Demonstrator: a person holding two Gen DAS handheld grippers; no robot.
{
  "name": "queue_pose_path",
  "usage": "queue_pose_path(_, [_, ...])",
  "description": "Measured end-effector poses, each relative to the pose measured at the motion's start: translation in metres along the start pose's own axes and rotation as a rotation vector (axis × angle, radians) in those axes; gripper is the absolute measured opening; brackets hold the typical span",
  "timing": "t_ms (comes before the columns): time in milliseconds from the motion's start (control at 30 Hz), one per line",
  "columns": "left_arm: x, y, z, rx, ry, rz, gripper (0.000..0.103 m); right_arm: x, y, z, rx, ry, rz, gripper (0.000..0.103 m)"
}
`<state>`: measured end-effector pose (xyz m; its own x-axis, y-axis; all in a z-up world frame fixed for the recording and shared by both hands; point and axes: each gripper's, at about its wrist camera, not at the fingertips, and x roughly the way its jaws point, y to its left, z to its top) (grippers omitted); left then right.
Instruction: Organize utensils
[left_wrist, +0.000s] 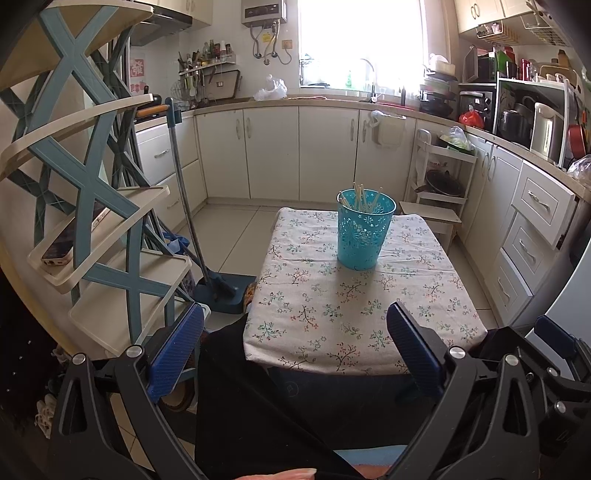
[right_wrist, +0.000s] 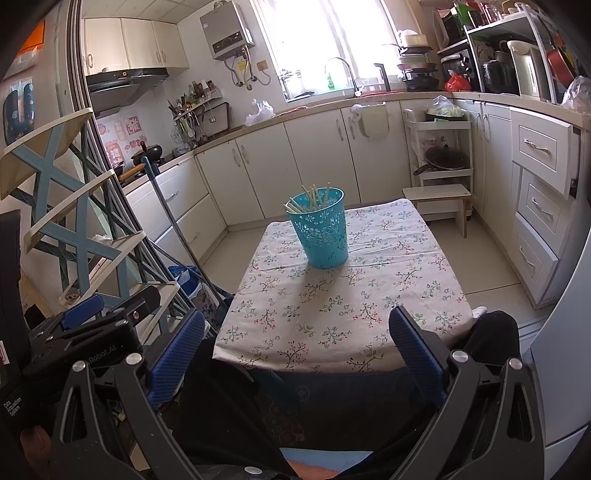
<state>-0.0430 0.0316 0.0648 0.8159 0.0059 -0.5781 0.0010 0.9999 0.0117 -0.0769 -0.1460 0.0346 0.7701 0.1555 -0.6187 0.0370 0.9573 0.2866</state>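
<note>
A teal perforated holder (left_wrist: 364, 229) (right_wrist: 320, 227) stands upright on the far half of a small table with a floral cloth (left_wrist: 332, 314) (right_wrist: 332, 306). Several pale wooden chopsticks (left_wrist: 364, 199) (right_wrist: 312, 199) stick out of its top. My left gripper (left_wrist: 295, 347) hangs open at the table's near edge, well short of the holder, with nothing between its blue pads. My right gripper (right_wrist: 297, 347) is open too, empty, over the same near edge. The left gripper's body (right_wrist: 92, 332) shows at the lower left of the right wrist view.
A blue-and-cream shelf rack (left_wrist: 110, 229) (right_wrist: 74, 221) stands left of the table, with a phone (left_wrist: 74, 236) on one shelf. A broom and dustpan (left_wrist: 218, 284) lean beside it. White cabinets (left_wrist: 273, 151) line the walls; a low stool (right_wrist: 437, 201) sits beyond the table.
</note>
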Motion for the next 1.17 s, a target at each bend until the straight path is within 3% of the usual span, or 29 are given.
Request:
queue_pose_path(533, [0.013, 0.002, -0.003, 0.005, 0.024, -0.006, 0.095, 0.007, -0.004, -0.004, 0.007, 0.023, -0.002, 0.096])
queue_pose_path(700, [0.032, 0.008, -0.005, -0.042, 0.088, -0.104, 0.095, 0.012, -0.008, -0.004, 0.010, 0.038, -0.003, 0.096])
queue_pose_path(933, [0.030, -0.009, -0.006, 0.056, 0.016, 0.014, 0.095, 0.020, -0.011, -0.002, 0.022, 0.055, -0.008, 0.096])
queue_pose_path(1167, [0.038, -0.011, -0.003, 0.058, 0.041, 0.002, 0.095, 0.024, -0.015, 0.001, 0.028, 0.047, -0.022, 0.096])
